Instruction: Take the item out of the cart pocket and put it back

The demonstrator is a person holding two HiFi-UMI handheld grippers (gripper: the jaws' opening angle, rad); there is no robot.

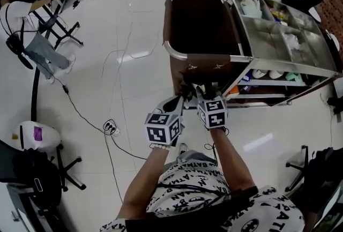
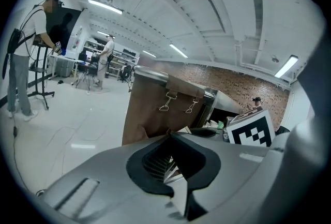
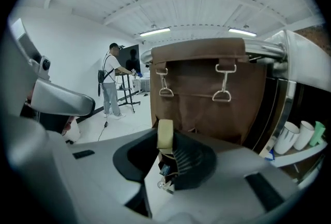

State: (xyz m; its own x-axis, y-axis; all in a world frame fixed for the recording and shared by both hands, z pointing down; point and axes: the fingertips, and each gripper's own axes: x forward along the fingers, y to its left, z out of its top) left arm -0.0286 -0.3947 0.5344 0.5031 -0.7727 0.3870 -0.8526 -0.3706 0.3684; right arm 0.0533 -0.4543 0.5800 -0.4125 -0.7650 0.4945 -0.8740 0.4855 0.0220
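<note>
Two grippers meet at the brown bag (image 3: 196, 109) on the cart's (image 1: 284, 62) end. The left gripper (image 2: 168, 137) pinches the pocket (image 2: 152, 127) edge at its tips. The right gripper (image 1: 199, 91) clamps a cream item (image 3: 165, 134) just before the pocket, with white cups (image 3: 292, 137) shelved to its right.

Head view: jaw tips of left gripper (image 1: 181, 99) and right gripper (image 1: 199, 92) are lost in shadow against the brown bag (image 1: 206, 71) front, and the pocket can't be made out. Right gripper view: pale yellow item (image 3: 165, 135) is clamped, its lower end buried in the jaw recess, type unreadable. Left gripper view: pale scrap (image 2: 173, 174) sits in the recess, can't tell if clamped. The cart (image 1: 278, 62) far end is cropped at the right edge. Tray contents are too small to ID.
</note>
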